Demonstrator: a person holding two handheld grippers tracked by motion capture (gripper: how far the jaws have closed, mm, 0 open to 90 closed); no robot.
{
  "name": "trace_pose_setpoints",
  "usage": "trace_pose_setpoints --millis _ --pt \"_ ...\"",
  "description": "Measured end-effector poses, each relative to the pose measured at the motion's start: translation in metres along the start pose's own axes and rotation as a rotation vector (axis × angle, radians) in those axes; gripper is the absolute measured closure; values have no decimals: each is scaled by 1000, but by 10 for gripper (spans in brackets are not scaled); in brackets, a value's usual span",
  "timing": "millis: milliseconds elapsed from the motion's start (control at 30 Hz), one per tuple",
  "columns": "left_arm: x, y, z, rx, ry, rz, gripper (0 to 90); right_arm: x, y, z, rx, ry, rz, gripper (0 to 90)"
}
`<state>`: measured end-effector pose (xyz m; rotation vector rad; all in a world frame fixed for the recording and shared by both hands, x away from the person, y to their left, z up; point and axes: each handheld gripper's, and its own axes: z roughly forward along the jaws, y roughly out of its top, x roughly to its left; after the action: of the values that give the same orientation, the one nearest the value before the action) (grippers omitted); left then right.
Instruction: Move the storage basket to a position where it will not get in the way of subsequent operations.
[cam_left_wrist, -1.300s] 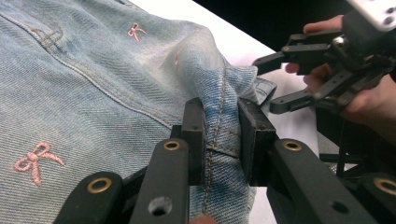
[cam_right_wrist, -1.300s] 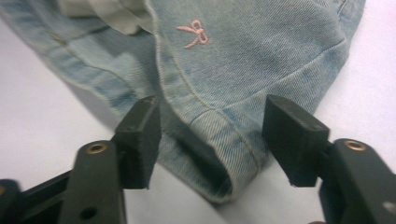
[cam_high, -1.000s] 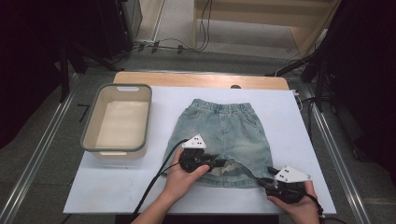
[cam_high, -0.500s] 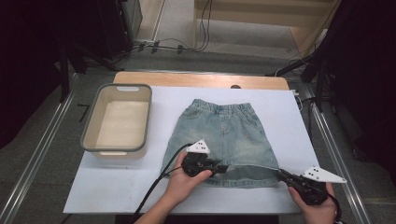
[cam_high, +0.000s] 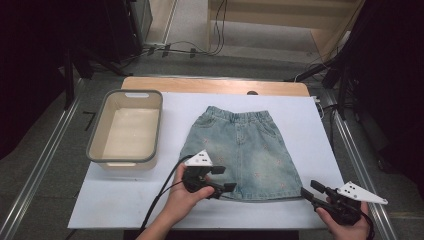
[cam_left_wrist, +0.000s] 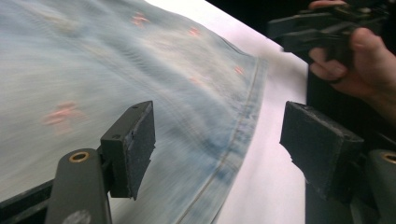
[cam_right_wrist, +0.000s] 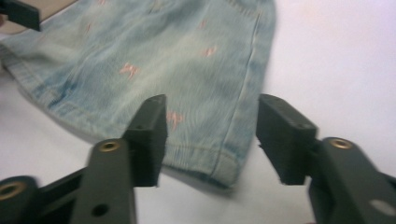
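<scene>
A: The denim skirt (cam_high: 243, 150) is pale, washed blue, scattered with small pink-orange motifs; its hem and side seam show darker blue stitching lines.

B: It lies on a white sheet (cam_high: 300, 115), with a strip of light wood tabletop (cam_high: 210, 85) beyond. And the bin (cam_high: 126, 131)?

A: Cream inside, grey-green along the rim.

B: The left gripper (cam_high: 218, 179) and right gripper (cam_high: 311, 192) are black, each topped by a pale grey three-cornered plate; their pads (cam_left_wrist: 135, 144) are dull charcoal.

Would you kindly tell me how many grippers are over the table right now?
2: the left gripper at the denim skirt's lower left hem, the right gripper off its lower right corner.
</scene>
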<state>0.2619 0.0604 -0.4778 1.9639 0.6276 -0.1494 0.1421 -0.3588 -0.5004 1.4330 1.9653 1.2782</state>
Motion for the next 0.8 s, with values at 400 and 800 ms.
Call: trace_pose_setpoints --millis 400,800 --pt "25 -27 -71 -49 151 -66 270 -6 5 14 29 -13 45 534" --pt "42 -55 -102 -39 240 -142 423 -3 4 30 101 3 5 713"
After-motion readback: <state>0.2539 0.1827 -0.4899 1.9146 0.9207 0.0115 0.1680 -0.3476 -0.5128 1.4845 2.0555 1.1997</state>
